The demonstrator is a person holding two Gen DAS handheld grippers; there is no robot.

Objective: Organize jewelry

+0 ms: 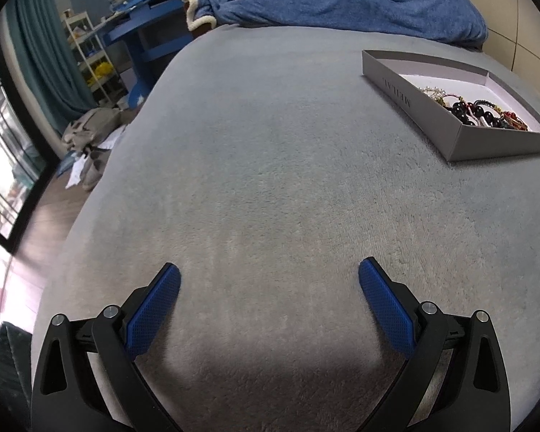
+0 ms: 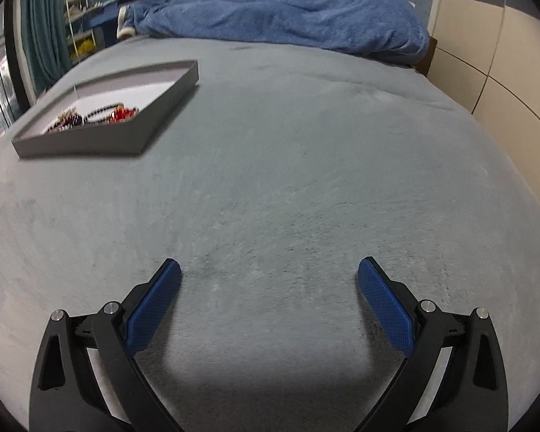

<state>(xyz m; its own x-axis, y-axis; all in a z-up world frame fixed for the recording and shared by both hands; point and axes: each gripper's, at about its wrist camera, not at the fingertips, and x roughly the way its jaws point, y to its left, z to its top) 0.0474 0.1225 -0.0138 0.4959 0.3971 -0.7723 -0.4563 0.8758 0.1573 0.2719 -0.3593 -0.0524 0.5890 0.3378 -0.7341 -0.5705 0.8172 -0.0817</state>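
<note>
Two pairs of tongs hung low over a grey bed cover, and both stood wide apart with nothing between their blue pads. The left tongs (image 1: 269, 275) touched nothing that could be made out; bare cover lay under and between them. The right tongs (image 2: 269, 275) were the same: parted, empty, with only their shadow on the bed (image 2: 306, 198) below.

The jewelry (image 1: 475, 108), a tangle of dark beads, red pieces and a pale string, lay heaped in one corner of a shallow grey box (image 1: 460, 140). That box sat ahead and to the right of the left tongs, and ahead and to the left of the right tongs, well apart from both. In the right wrist view the box and its contents were blurred, so single pieces could not be told apart there. No jewelry showed on the cover outside the box.

As a judgement, the scene fitted two stages alike: the pieces gathered in the box as the finished job, or a jumbled heap waiting to be sorted. If work remained, any reach would call for crossing the open cover to the box and pinching one strand clear of the tangle, since the strands looked likely to drag one another.
</note>
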